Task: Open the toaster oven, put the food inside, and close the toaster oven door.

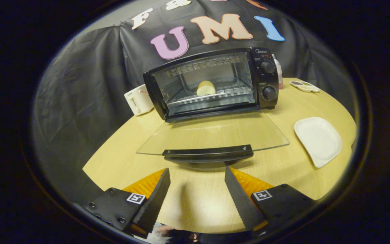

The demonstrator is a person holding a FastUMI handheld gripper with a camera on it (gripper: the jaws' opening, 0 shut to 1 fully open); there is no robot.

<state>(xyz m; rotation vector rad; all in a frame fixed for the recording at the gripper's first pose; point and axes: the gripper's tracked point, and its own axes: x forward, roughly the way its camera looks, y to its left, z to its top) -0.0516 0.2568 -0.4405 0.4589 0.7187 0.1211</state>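
Note:
A black toaster oven (212, 81) stands at the back of the wooden table (198, 200). Its glass door (212, 135) lies folded down flat toward me, with the black door handle (208, 152) along its near edge. A pale piece of food (206, 88) rests on the wire rack inside the oven. My gripper (197, 173) is open, with nothing between its fingers. The fingertips sit just short of the door handle and a little below it, one to each side of its middle.
An empty white plate (318, 140) lies on the table right of the open door. A small white appliance (138, 100) stands left of the oven. Behind the oven's right side are a bottle (278, 71) and a small dish (304, 86).

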